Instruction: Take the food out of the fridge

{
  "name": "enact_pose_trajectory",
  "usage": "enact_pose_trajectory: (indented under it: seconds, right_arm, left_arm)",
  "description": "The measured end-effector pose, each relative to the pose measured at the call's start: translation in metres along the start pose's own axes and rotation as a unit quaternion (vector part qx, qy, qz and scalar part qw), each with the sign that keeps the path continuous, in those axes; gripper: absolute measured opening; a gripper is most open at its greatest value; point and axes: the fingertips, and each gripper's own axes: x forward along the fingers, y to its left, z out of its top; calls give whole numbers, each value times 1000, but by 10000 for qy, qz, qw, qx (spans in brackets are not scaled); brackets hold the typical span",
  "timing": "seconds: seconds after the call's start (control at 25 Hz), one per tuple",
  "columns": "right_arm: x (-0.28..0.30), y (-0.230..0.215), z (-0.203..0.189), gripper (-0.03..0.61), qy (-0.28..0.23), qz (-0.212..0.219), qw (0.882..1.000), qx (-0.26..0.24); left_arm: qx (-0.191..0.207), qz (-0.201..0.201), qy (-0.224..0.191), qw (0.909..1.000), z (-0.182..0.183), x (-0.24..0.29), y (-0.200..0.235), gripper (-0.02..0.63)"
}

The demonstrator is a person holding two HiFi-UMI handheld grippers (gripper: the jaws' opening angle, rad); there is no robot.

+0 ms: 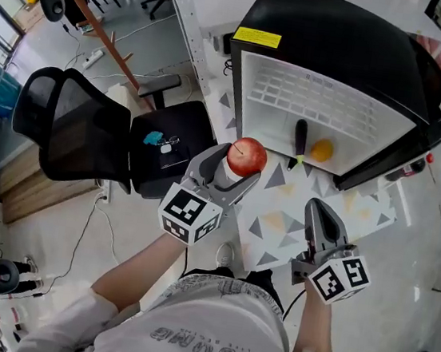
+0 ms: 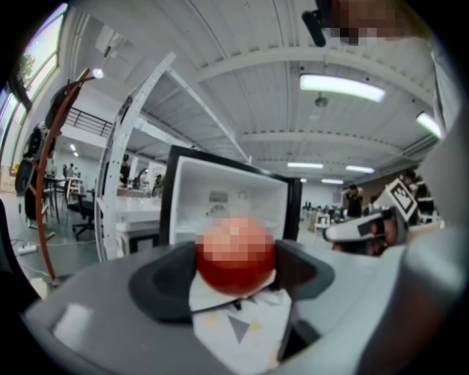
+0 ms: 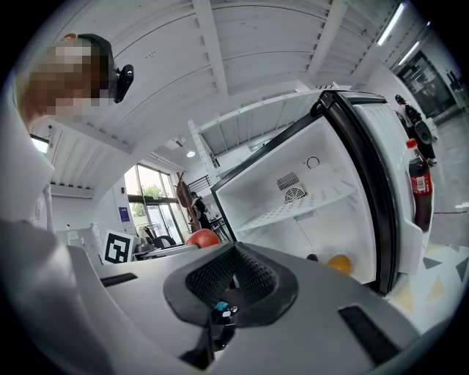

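Fridge (image 1: 335, 41): door open, at the far edge of a triangle-patterned mat (image 1: 274, 226).
Left gripper (image 1: 230, 172): clamped on a round red fruit (image 1: 246, 156), held outside the fridge, just before its opening.
Right gripper (image 1: 319, 219): jaws together, nothing between them.
Inside fridge: orange fruit (image 1: 321, 150) beside a long dark item (image 1: 300, 137) on the bottom.

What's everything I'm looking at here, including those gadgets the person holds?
fridge: one, black, white inside, door open
apple: one, red, in the left gripper, outside the fridge
round fruit: one, orange, on the fridge's floor
long item: one, black, beside the round fruit, unidentifiable
bottle: one, dark, red cap, in the fridge door
office chair: one, black, left of the fridge
mat: one, white with triangles, before the fridge
left gripper: one, grey, shut on the apple
right gripper: one, grey, shut, empty
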Motion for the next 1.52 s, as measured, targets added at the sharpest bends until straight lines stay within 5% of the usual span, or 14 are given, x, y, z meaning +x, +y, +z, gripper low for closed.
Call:
enact_pose_trajectory:
  seconds: [1.52]
  right_arm:
    - [3,-27,2,-12,190,36,9998,111]
  left_arm:
    - [-180,46,-9,9998,5,17,-3,334]
